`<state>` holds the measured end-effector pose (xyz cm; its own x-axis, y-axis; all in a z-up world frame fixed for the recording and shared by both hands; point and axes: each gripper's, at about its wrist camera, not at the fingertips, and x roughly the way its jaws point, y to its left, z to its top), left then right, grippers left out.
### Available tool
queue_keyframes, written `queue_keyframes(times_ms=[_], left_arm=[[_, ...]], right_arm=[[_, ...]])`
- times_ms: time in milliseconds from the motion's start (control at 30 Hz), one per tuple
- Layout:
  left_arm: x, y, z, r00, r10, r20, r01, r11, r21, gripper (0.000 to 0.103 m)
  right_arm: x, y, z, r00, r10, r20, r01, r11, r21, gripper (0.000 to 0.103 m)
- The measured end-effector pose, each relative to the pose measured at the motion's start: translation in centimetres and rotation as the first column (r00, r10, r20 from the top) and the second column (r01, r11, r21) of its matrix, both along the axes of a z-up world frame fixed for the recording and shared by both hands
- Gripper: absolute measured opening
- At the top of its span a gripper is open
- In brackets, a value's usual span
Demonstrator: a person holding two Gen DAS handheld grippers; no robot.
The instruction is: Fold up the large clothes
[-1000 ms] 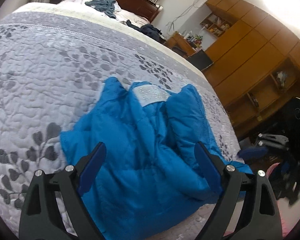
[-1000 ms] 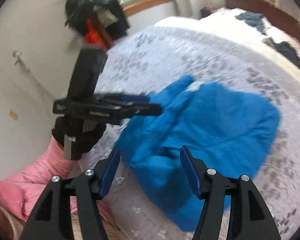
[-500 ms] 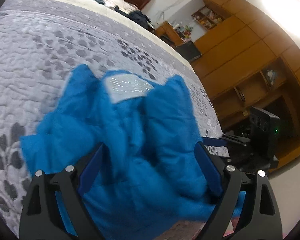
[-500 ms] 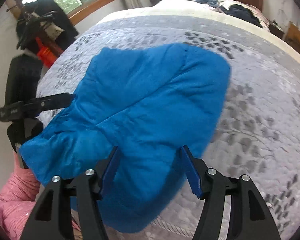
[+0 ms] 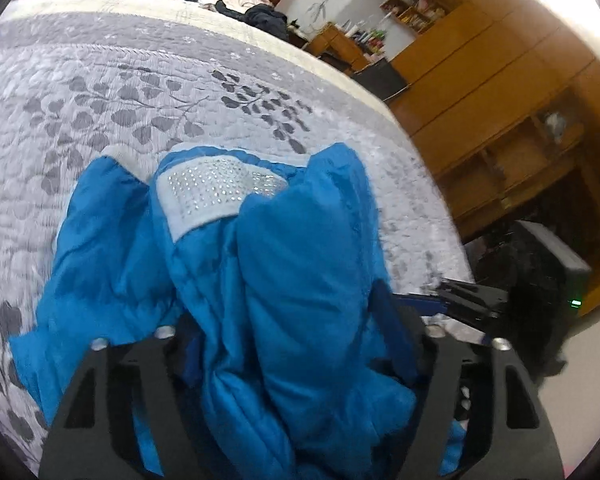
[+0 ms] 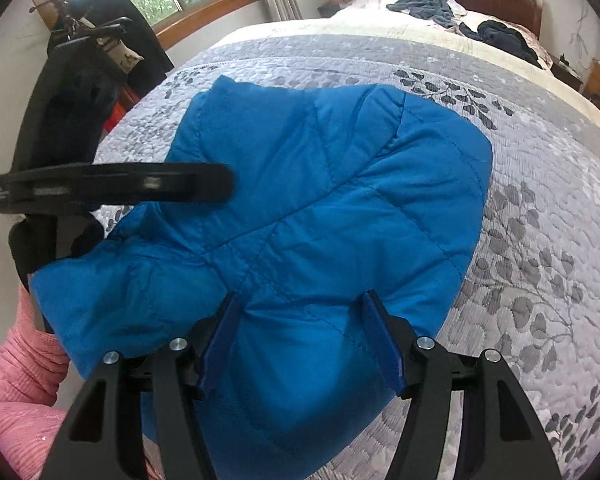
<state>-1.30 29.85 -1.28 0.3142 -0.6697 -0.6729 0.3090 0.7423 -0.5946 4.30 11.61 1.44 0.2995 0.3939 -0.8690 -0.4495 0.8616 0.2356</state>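
Fingers of my left gripper [image 5: 296,344] stand wide apart with a bunched fold of the blue jacket [image 5: 268,280] heaped up between them; I cannot tell whether either pad actually presses it. I see the jacket lying crumpled on the grey quilt [image 5: 100,92], near the bed's near edge, its white studded patch [image 5: 216,196] facing up on the far side. To the right, my right gripper [image 6: 300,344] is also spread, hovering over the jacket's near hem, not clamped. Far off, dark clothes [image 6: 496,36] lie by the headboard.
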Motion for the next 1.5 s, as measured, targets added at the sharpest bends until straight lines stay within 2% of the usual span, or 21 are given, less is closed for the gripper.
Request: queue_keyframes(times_ms=[100,233,433,567,767,900,1067,1233,1367,1500], left_arm=[[0.7,-1.0,-0.4,1.000,0.003,-0.005,-0.003,0.999,0.036,0.052],[0.3,-1.0,-0.2,1.000,0.011,0.021,-0.012,0.999,0.045,0.035],[-0.7,-1.6,1.0,0.995,0.016,0.094,-0.018,1.000,0.018,0.022],[-1.6,-2.9,2.9,0.988,-0.012,0.156,0.012,1.000,0.000,0.020],[-3.1,-3.4,6.4,0.972,-0.039,0.231,0.056,0.996,-0.068,0.018],[-5.1,-1.9,8.5,0.953,-0.036,0.301,0.069,0.993,-0.100,0.018],[-7.5,3.0,9.8,0.930,0.029,0.367,0.030,0.988,-0.154,0.017],[-7.7,8.5,7.4,0.947,0.120,0.299,-0.054,0.974,-0.220,0.018],[-7.1,11.5,3.0,0.965,0.153,0.211,-0.101,0.966,-0.239,0.018],[-6.1,13.8,-1.5,0.977,0.176,0.120,-0.136,0.950,-0.283,0.020]], right_arm=[[0.0,-0.6,0.0,1.000,-0.007,0.013,0.007,1.000,0.015,0.064],[-0.5,-1.8,0.6,1.000,-0.012,0.028,0.010,0.998,0.054,0.064],[-2.2,-6.4,1.4,0.994,-0.096,0.045,0.088,0.984,0.153,0.064],[-2.9,-10.4,0.9,0.982,-0.190,0.020,0.180,0.956,0.232,0.065],[-3.1,-12.6,0.8,0.972,-0.234,0.010,0.221,0.931,0.291,0.065],[-3.0,-12.4,1.4,0.976,-0.218,0.027,0.200,0.932,0.301,0.065],[-3.3,-10.6,2.4,0.983,-0.175,0.063,0.150,0.946,0.286,0.065],[-3.4,-6.7,3.1,0.994,-0.085,0.069,0.064,0.964,0.258,0.066],[-3.3,-2.8,2.8,0.999,-0.007,0.035,-0.001,0.976,0.216,0.070],[-3.2,0.5,1.8,1.000,0.023,0.001,-0.023,0.993,0.120,0.070]])
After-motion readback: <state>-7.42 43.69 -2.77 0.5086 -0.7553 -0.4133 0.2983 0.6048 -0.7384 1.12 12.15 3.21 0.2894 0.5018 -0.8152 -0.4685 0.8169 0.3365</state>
